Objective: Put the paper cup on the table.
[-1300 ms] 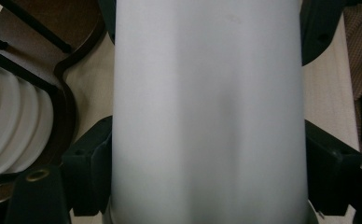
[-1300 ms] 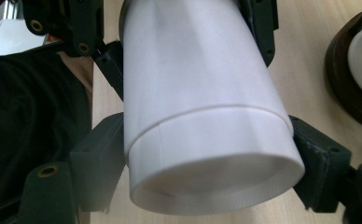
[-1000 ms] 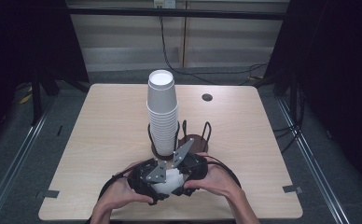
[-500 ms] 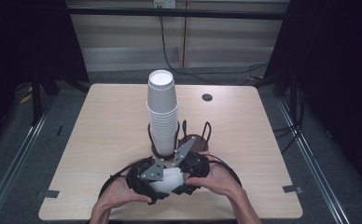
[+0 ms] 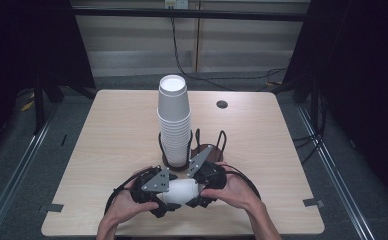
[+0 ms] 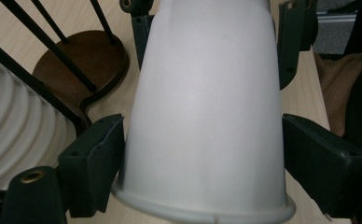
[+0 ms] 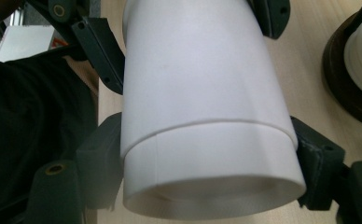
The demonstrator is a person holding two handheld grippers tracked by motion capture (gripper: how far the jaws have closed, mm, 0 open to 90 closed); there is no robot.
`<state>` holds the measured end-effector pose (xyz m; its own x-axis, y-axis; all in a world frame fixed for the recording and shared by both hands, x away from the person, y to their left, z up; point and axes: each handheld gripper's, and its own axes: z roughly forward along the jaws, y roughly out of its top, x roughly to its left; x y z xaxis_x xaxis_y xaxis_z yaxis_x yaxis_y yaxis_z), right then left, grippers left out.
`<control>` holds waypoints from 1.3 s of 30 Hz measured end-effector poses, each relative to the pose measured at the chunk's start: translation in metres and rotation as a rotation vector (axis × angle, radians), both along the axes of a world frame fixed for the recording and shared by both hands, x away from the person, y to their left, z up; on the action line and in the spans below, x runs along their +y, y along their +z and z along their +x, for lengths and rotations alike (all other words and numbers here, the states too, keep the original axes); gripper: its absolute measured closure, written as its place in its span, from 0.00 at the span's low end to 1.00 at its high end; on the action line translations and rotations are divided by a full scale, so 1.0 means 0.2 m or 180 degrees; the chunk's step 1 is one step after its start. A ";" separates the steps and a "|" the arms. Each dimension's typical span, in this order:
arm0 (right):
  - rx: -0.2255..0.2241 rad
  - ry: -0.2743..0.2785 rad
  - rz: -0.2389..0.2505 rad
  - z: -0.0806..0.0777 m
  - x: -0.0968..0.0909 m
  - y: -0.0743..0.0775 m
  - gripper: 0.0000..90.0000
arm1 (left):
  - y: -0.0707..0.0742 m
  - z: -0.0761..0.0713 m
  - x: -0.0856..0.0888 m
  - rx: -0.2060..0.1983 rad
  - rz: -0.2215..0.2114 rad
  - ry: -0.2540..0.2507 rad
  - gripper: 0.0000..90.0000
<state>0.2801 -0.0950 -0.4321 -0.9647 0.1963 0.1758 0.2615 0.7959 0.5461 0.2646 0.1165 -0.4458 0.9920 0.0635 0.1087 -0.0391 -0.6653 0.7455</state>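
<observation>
From above, held sideways low over the table's [image 5: 107, 130] near edge before the cup stack [image 5: 174, 125], presumably to pull two nested cups [image 5: 181, 191] apart; along the left gripper [image 6: 202, 154], jaws pinching the rim end; along the right gripper [image 7: 207, 168], jaws clamped on the cups' other end.

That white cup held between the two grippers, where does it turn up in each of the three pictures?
High view: the white cup lies sideways near the table's front edge, between both hands.
Left gripper view: it spans the middle, rim nearest the camera.
Right gripper view: centre again, narrower end nearest.
Shared landmark: the cup holder.
</observation>
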 end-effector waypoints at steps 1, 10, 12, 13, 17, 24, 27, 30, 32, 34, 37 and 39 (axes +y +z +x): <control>-0.0031 0.0015 0.0012 0.00 -0.01 0.00 0.27 | 0.00 0.00 0.01 -0.0019 -0.0030 0.0030 0.17; -0.0059 -0.0163 0.0077 0.01 -0.08 -0.01 0.27 | 0.01 0.02 0.09 0.0022 -0.0283 0.0208 0.18; -0.0063 -0.0226 0.0094 0.02 -0.10 -0.01 0.26 | 0.01 0.03 0.11 0.0038 -0.0331 0.0258 0.18; -0.0039 -0.0262 0.0116 0.02 -0.11 -0.01 0.26 | 0.00 0.03 0.12 0.0054 -0.0340 0.0292 0.18; -0.0101 -0.0385 0.0189 0.02 -0.16 -0.01 0.26 | -0.01 0.03 0.15 0.0081 -0.0435 0.0351 0.18; -0.0159 -0.0577 0.0475 0.03 -0.21 -0.01 0.26 | -0.03 0.02 0.19 0.0092 -0.0667 0.0460 0.18; -0.0173 -0.0653 0.0615 0.03 -0.23 -0.02 0.26 | -0.04 0.02 0.20 0.0142 -0.0769 0.0490 0.18; -0.0181 -0.0709 0.0735 0.02 -0.25 -0.03 0.26 | -0.05 0.02 0.21 0.0155 -0.0852 0.0545 0.18; -0.0176 -0.0720 0.0851 0.02 -0.26 -0.03 0.26 | -0.06 0.02 0.22 0.0185 -0.0912 0.0558 0.18; -0.0200 -0.0734 0.0893 0.01 -0.26 -0.04 0.26 | -0.07 0.02 0.22 0.0197 -0.0940 0.0583 0.19; -0.0195 -0.0768 0.0993 0.00 -0.26 -0.05 0.26 | -0.08 0.02 0.22 0.0218 -0.0991 0.0606 0.18; -0.0195 -0.0779 0.1039 0.00 -0.26 -0.07 0.26 | -0.09 0.02 0.22 0.0223 -0.1007 0.0619 0.18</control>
<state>0.2793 -0.1471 -0.4456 -0.9070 0.3648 0.2105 0.3807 0.4966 0.7800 0.2677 0.1608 -0.4632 0.9624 0.2711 -0.0142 0.1238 -0.3917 0.9117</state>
